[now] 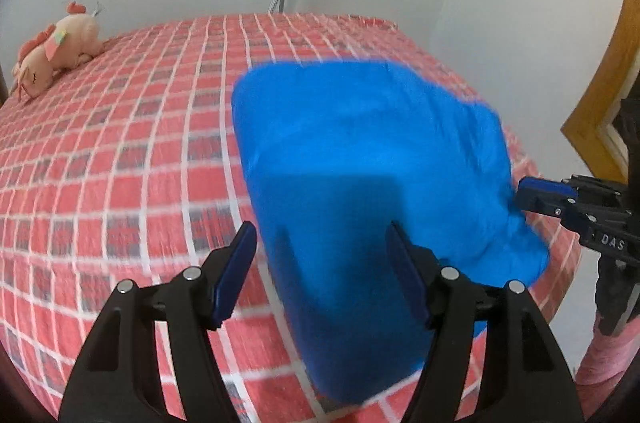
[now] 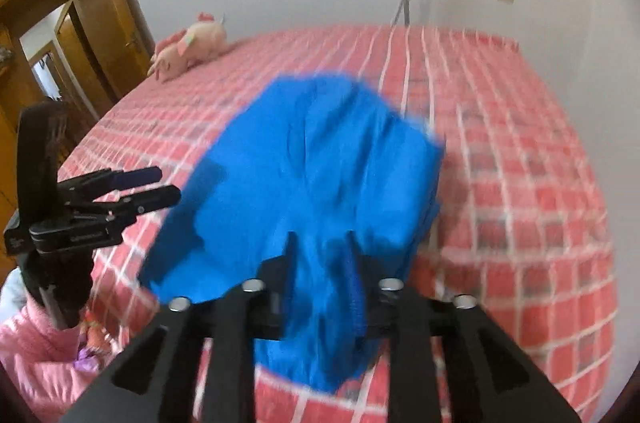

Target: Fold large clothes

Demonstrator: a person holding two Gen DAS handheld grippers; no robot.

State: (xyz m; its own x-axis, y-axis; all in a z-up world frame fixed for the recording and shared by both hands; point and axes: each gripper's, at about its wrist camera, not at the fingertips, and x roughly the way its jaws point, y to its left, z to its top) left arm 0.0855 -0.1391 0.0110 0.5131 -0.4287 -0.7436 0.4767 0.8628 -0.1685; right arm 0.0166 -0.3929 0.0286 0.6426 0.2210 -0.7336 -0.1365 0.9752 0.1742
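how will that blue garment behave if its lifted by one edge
Probably floppy: the blue garment drapes and wrinkles where the right gripper bunches it. Likely light, thin cloth. It should sag rather than hold shape.

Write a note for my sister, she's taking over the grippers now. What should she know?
Left gripper: open, holding nothing, hanging over the cloth's near end.
Right gripper: jaws narrow with blue cloth bunched between them; whether they pinch it is blurred.
Cloth: on the bed, near the front corner, partly folded into a rough rectangle.
Left: flatten the bunched edge and finish the fold.

1 blue garment (image 1: 360,159), 1 plush toy (image 1: 56,51), 2 grippers (image 1: 320,263)
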